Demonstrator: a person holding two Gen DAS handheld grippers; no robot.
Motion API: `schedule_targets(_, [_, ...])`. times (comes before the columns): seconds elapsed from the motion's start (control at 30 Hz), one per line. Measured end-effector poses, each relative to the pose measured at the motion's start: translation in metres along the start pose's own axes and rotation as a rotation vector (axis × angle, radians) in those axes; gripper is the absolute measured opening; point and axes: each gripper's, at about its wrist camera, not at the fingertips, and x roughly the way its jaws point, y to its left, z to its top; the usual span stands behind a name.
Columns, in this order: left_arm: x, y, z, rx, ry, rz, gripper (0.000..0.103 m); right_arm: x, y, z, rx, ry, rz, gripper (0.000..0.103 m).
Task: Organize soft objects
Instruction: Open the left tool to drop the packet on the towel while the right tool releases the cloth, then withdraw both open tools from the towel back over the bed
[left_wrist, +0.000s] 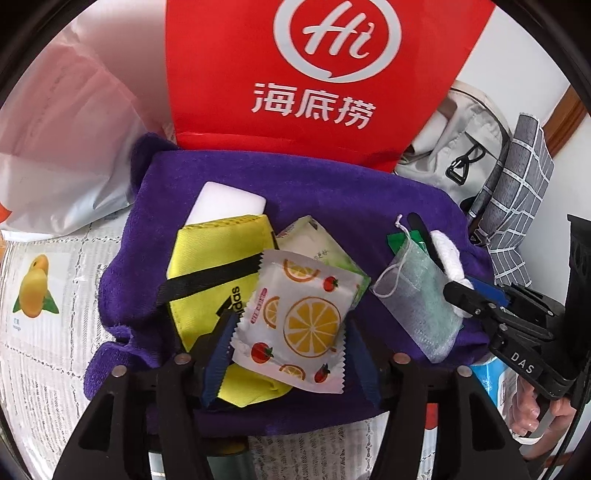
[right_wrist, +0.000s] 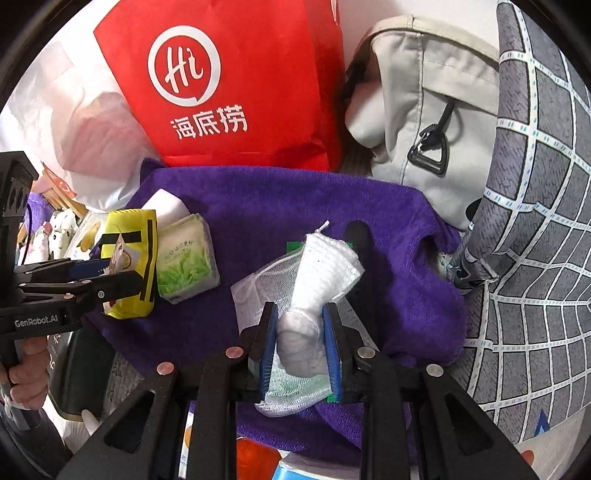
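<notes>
A purple towel (left_wrist: 332, 192) (right_wrist: 280, 206) is spread on the table. On it lie a yellow Adidas pouch (left_wrist: 207, 266) (right_wrist: 129, 236), a white block (left_wrist: 225, 203), a green tissue pack (left_wrist: 314, 243) (right_wrist: 186, 258) and a mesh drawstring bag (left_wrist: 417, 295) (right_wrist: 255, 291). My left gripper (left_wrist: 288, 354) (right_wrist: 110, 273) is closed on an orange-print sachet (left_wrist: 295, 314), held over the pouch. My right gripper (right_wrist: 301, 339) (left_wrist: 458, 295) is shut on a rolled white cloth (right_wrist: 321, 273) (left_wrist: 448, 258) above the mesh bag.
A red Haidilao bag (left_wrist: 314, 74) (right_wrist: 229, 85) stands behind the towel. A white plastic bag (left_wrist: 62, 140) lies left, a grey backpack (right_wrist: 424, 122) (left_wrist: 458, 144) and a grey checked cloth (right_wrist: 535, 221) (left_wrist: 517, 199) right. A mango card (left_wrist: 35, 291) lies on the newsprint tablecloth.
</notes>
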Motion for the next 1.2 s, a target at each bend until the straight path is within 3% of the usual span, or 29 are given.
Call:
schedule_targets(0.07, [0.004,-0.004,0.001,0.008,0.003,0.006,0.065,0.001,0.002,0.0,-0.004,0.006,-0.013,0.027])
schedule_targets(0.23, [0.009,-0.01,0.004,0.007,0.007,-0.007,0.074,-0.005,0.005,0.0,-0.016,-0.013,-0.026,0.05])
schedule_targets(0.5, [-0.006,-0.003,0.006,-0.021,-0.006,0.005,0.075,-0.034,0.008,0.002,-0.019,-0.087,-0.044,0.058])
schedule_targets(0.87, [-0.052,-0.001,0.003,-0.024,-0.073,0.015,0.075,-0.098,0.021,-0.027,-0.003,-0.176,-0.058,0.058])
schedule_targets(1.03, [-0.078,-0.002,-0.009,-0.032,-0.104,0.007,0.075,-0.123,0.031,-0.047,-0.014,-0.185,-0.073,0.046])
schedule_targets(1.2, [-0.101,-0.003,-0.036,-0.012,-0.12,0.025,0.075,-0.151,0.044,-0.069,-0.02,-0.214,-0.071,0.043])
